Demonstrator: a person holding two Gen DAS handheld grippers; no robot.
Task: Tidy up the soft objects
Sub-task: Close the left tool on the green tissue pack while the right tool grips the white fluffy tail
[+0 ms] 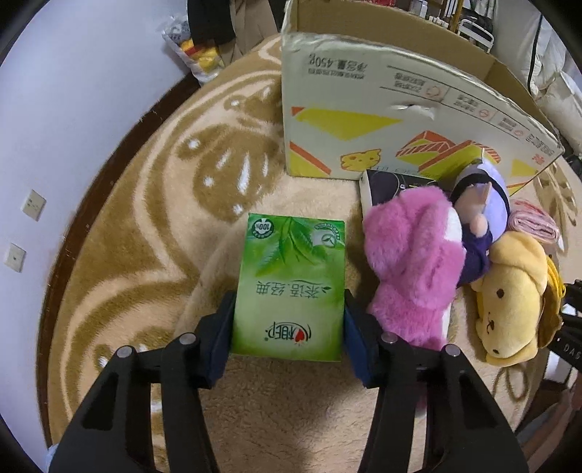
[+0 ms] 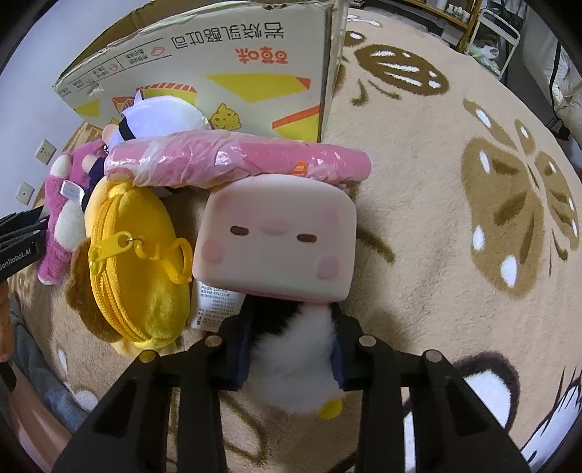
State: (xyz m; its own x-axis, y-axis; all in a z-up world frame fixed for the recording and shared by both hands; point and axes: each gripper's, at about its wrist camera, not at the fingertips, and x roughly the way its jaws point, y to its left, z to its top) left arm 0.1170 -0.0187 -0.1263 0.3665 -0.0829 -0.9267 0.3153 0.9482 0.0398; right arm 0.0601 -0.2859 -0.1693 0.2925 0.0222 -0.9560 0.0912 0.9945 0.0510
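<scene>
My left gripper (image 1: 289, 320) is shut on a green tissue pack (image 1: 291, 287), held just above the beige rug. To its right lie a pink plush (image 1: 411, 269), a purple-haired doll (image 1: 480, 218) and a yellow dog plush (image 1: 513, 309). My right gripper (image 2: 293, 345) is shut on the white furry body (image 2: 294, 364) of a plush with a pink square head (image 2: 276, 240). Left of it lies the yellow zip pouch plush (image 2: 134, 262). A pink wrapped roll (image 2: 236, 160) lies behind the head. The open cardboard box (image 1: 382, 120) stands behind the toys; it also shows in the right wrist view (image 2: 225, 69).
A beige patterned rug (image 1: 145, 218) covers the floor. A black box (image 1: 385, 185) leans by the carton. A white wall with sockets (image 1: 32, 203) is at left. A bag of items (image 1: 196, 51) sits far back. Shelving (image 2: 483, 25) stands at far right.
</scene>
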